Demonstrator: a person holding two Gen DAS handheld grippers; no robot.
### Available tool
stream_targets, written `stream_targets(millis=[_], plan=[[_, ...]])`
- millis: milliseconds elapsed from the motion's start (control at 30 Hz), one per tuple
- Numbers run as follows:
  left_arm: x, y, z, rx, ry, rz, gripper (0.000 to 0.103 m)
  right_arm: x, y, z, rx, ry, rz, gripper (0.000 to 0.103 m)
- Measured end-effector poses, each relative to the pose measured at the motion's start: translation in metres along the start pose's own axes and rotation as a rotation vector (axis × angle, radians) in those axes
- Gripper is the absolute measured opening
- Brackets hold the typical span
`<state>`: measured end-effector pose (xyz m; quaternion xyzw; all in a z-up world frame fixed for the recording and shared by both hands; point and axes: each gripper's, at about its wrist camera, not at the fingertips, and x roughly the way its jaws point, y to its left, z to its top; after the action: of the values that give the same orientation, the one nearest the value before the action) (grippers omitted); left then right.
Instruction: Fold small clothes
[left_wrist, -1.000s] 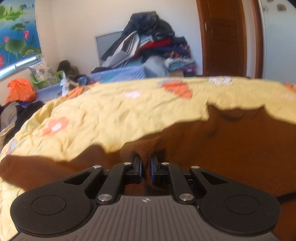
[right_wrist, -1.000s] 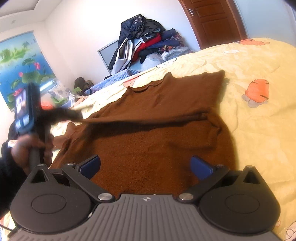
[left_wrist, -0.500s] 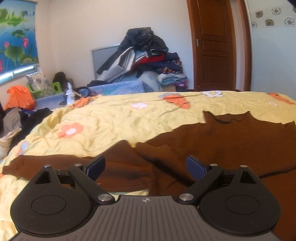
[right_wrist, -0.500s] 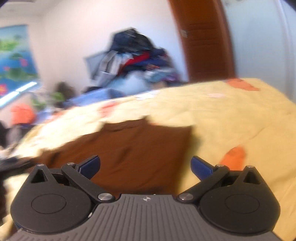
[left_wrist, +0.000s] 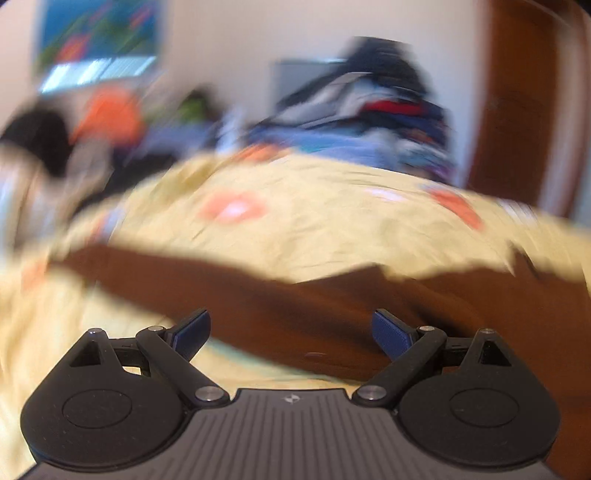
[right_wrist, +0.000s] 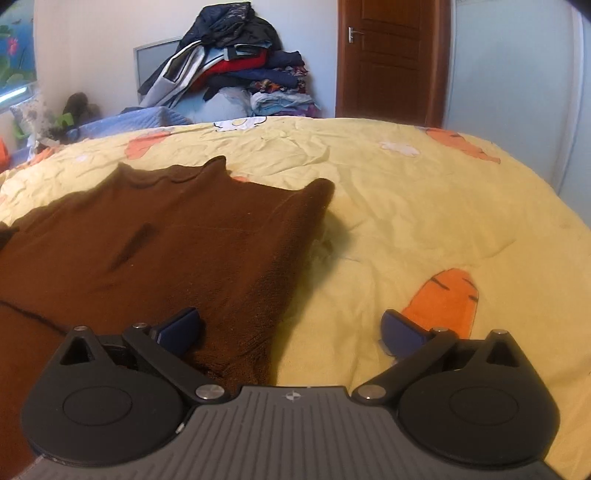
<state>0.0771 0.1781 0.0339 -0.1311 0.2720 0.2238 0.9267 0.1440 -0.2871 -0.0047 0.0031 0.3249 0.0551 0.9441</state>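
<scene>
A brown knit sweater (right_wrist: 155, 243) lies spread on the yellow bedspread (right_wrist: 424, 221), its neckline toward the far side. My right gripper (right_wrist: 290, 328) is open and empty, low over the sweater's right edge, with the left finger over the fabric and the right finger over the bedspread. In the blurred left wrist view the sweater (left_wrist: 461, 306) shows with one long sleeve (left_wrist: 166, 273) stretching out to the left. My left gripper (left_wrist: 291, 328) is open and empty just above the sleeve near the body.
A tall pile of clothes (right_wrist: 229, 70) stands against the far wall beyond the bed. A brown wooden door (right_wrist: 388, 59) is at the back right. Cluttered items (left_wrist: 110, 118) lie off the bed's left side.
My left gripper opened, let go of the sweater and swung left, its view now blurred. My right gripper moved right to the sweater's right edge and stayed open.
</scene>
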Motion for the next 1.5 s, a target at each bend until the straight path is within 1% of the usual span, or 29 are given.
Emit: stream_targets(millis=[100,167,233,300,333,367,400,433,467,500,533,600,633,733,833,900,933,1000,1033,1067,1100,1133,1200,1233,1267,1300,1400,1467,1500], plan=[[0.019,0.069,0.011,-0.325,0.016,0.032,0.095,-0.003,-0.007,0.000,0.024,-0.010,0.016,0.103],[0.029,0.112,0.019,-0.498,-0.009,0.052,0.095,-0.003,-0.006,-0.002,0.023,-0.011,0.012,0.103],[0.040,0.146,0.026,-0.625,-0.015,0.058,0.095,-0.003,-0.005,-0.002,0.019,-0.010,0.008,0.103],[0.054,0.168,0.031,-0.696,-0.005,0.033,0.094,-0.002,-0.004,-0.002,0.016,-0.009,0.004,0.103],[0.060,0.174,0.033,-0.699,-0.002,0.028,0.093,-0.002,-0.004,-0.002,0.016,-0.009,0.003,0.103],[0.064,0.176,0.036,-0.677,-0.014,0.033,0.090,-0.002,-0.004,-0.002,0.017,-0.009,0.002,0.103],[0.068,0.174,0.040,-0.645,-0.013,0.053,0.077,-0.002,-0.004,-0.002,0.017,-0.010,0.002,0.103],[0.071,0.171,0.042,-0.606,-0.006,0.075,0.069,-0.002,-0.004,-0.002,0.017,-0.010,0.003,0.103],[0.075,0.164,0.045,-0.563,0.006,0.093,0.048,-0.002,-0.004,-0.002,0.018,-0.010,0.002,0.103],[0.080,0.160,0.047,-0.521,0.031,0.097,0.012,-0.001,-0.003,-0.003,0.018,-0.010,0.001,0.103],[0.088,0.156,0.048,-0.484,0.071,0.104,0.004,-0.001,-0.003,-0.003,0.018,-0.010,0.000,0.103],[0.084,0.141,0.052,-0.406,0.061,0.142,0.004,-0.001,-0.003,-0.003,0.018,-0.011,-0.001,0.103],[0.076,0.131,0.056,-0.374,0.037,0.135,0.004,-0.001,-0.003,-0.003,0.020,-0.019,0.003,0.103],[0.045,0.083,0.070,-0.311,-0.033,-0.012,0.004,-0.001,-0.004,-0.003,0.026,-0.021,0.005,0.103],[0.011,-0.003,0.077,-0.166,-0.088,-0.216,0.004,-0.001,-0.006,-0.003,0.034,-0.025,0.008,0.103],[-0.008,-0.070,0.070,-0.049,-0.080,-0.375,0.004,-0.001,-0.006,-0.003,0.041,-0.028,0.012,0.103],[-0.015,-0.101,0.063,-0.002,-0.043,-0.477,0.004,-0.002,-0.007,-0.004,0.046,-0.031,0.015,0.103],[-0.022,-0.156,0.043,0.097,0.076,-0.740,0.007,-0.003,-0.009,-0.004,0.058,-0.036,0.020,0.103],[-0.025,-0.178,0.033,0.146,0.137,-0.816,0.011,-0.004,-0.010,-0.004,0.066,-0.039,0.023,0.103],[-0.029,-0.195,0.024,0.187,0.185,-0.838,0.018,-0.004,-0.011,-0.004,0.074,-0.042,0.026,0.103],[-0.033,-0.204,0.017,0.214,0.208,-0.831,0.031,-0.005,-0.013,-0.005,0.084,-0.046,0.032,0.103],[-0.036,-0.206,0.009,0.226,0.198,-0.813,0.039,-0.006,-0.014,-0.005,0.094,-0.049,0.036,0.103],[-0.042,-0.195,-0.005,0.225,0.118,-0.742,0.089,-0.007,-0.016,-0.006,0.108,-0.055,0.046,0.103],[-0.042,-0.181,-0.010,0.210,0.072,-0.688,0.095,-0.007,-0.017,-0.006,0.114,-0.058,0.050,0.103],[-0.041,-0.166,-0.016,0.196,0.033,-0.642,0.096,-0.007,-0.018,-0.006,0.119,-0.060,0.055,0.103],[-0.039,-0.154,-0.023,0.193,0.023,-0.602,0.096,-0.008,-0.018,-0.006,0.123,-0.061,0.058,0.103],[-0.025,-0.119,-0.040,0.188,0.061,-0.514,0.096,-0.008,-0.018,-0.006,0.125,-0.059,0.062,0.103],[-0.016,-0.102,-0.053,0.198,0.070,-0.451,0.096,-0.012,-0.017,0.002,0.137,-0.049,0.035,0.097],[-0.012,-0.094,-0.059,0.194,0.083,-0.425,0.096,-0.021,-0.016,0.007,0.167,-0.080,0.019,0.098]])
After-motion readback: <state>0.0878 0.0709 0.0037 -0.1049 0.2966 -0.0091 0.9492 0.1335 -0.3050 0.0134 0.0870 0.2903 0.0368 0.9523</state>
